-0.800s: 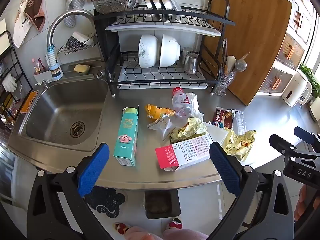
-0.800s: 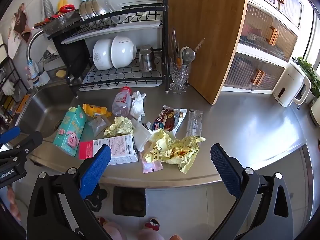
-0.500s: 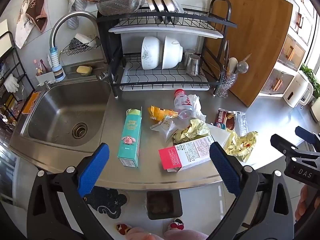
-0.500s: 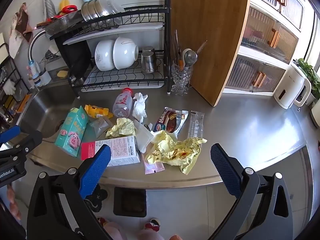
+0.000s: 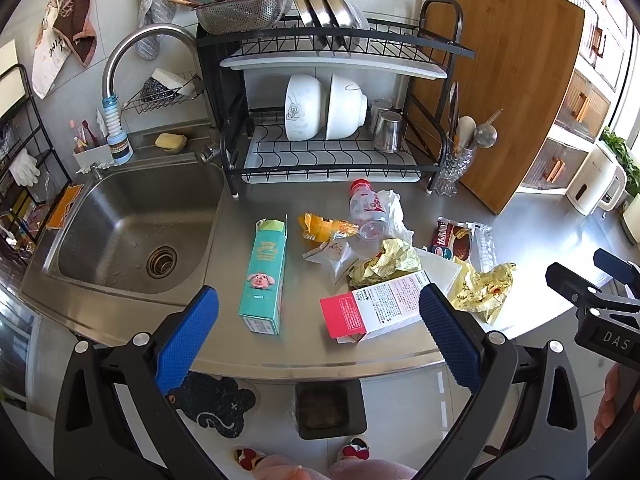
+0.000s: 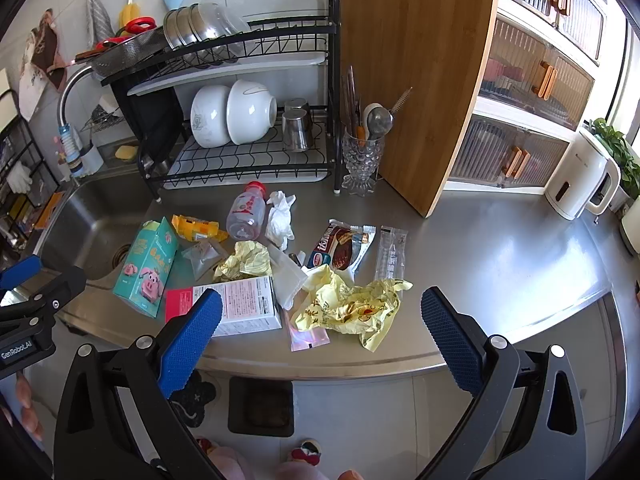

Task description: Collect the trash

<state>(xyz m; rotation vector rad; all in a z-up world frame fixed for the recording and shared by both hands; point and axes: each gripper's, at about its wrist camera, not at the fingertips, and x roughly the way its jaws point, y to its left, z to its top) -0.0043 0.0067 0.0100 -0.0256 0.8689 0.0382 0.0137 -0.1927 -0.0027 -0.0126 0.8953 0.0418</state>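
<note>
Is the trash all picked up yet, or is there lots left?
Nothing looks picked up yet. Both grippers, left and right, are open and empty, hovering at the counter's edge. All the trash remains on the counter: the teal carton, the red-and-white box, the plastic bottle and the yellow wrapper. The dark bin waits below.

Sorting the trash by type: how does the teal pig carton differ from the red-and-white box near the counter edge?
The teal carton is taller and slimmer, with a cartoon pig; the red-and-white box is squatter, covered in small print. The teal carton's top flap stands open; the red-and-white box looks closed. The teal carton lies beside the sink, apart from the pile; the box lies against the wrappers. Both lie flat.
</note>
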